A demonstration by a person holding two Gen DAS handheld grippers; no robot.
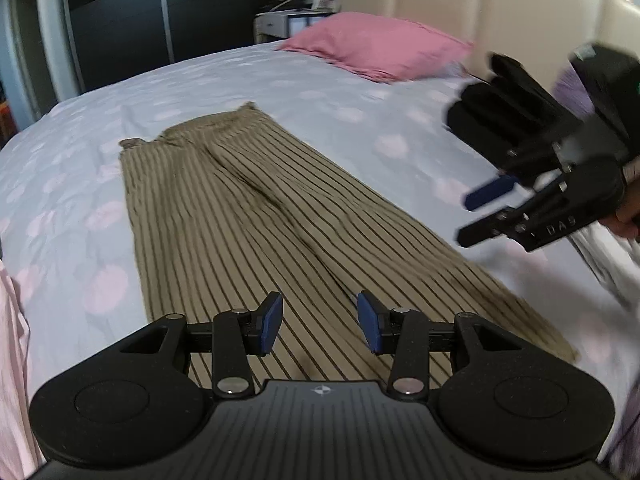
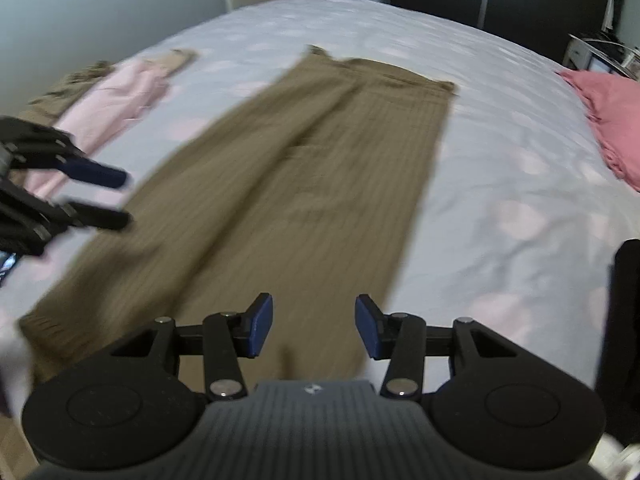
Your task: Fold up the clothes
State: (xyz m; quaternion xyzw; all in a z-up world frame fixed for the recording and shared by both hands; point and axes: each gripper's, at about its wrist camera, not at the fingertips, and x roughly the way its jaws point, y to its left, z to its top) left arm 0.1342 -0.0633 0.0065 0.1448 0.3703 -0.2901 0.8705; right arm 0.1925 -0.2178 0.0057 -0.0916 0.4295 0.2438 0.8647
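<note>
Both tongs hang released above the bed with nothing between their blue pads. Left gripper [image 1: 319,322] has its jaws parted over the near end of the striped olive trousers [image 1: 256,216], which lie flat and stretched out ahead of it, waistband at the far end. Right gripper [image 2: 314,326] is likewise parted and empty, hovering over the same trousers' hem end; in the left view it appears off to the right, above the sheet and clear of the cloth. Under the trousers spreads the pale floral bedsheet [image 1: 352,92]. Beyond the right gripper's left side lie a pink garment [image 2: 120,96] and a tan one, partly blurred. A pink pillow [image 1: 380,46] rests far ahead by the cream headboard [image 1: 520,8].
</note>
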